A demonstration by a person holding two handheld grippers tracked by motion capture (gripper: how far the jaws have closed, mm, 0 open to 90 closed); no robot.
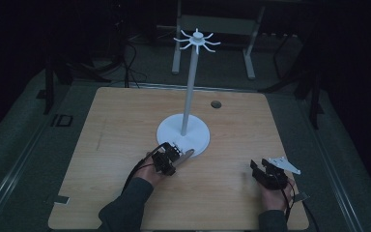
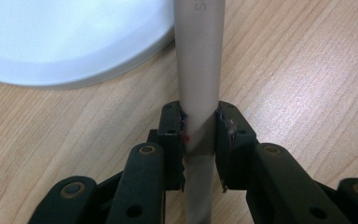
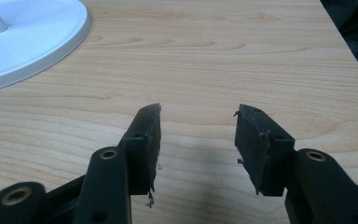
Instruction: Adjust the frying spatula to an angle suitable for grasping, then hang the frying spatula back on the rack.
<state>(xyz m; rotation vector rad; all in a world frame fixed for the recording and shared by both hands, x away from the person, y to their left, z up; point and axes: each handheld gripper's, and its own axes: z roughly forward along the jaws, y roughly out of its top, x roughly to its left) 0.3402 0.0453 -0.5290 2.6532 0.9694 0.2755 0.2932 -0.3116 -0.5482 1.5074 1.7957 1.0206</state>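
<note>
The left gripper (image 2: 200,135) has its jaws closed on a grey tube (image 2: 199,70), held low over the tabletop (image 2: 307,70) beside the white stand (image 1: 183,133), probably ready for hanging. The right gripper (image 3: 198,140) rests apart, jaws open and empty. Writing on the tube is cut off, unreadable.

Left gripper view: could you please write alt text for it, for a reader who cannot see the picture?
The left hand-held gripper is shut on a slim grey rod, its two black pads pressing the rod from both sides above a wooden table. The rod runs up out of the picture, and the rim of a white round stand base lies at the upper left.
</note>
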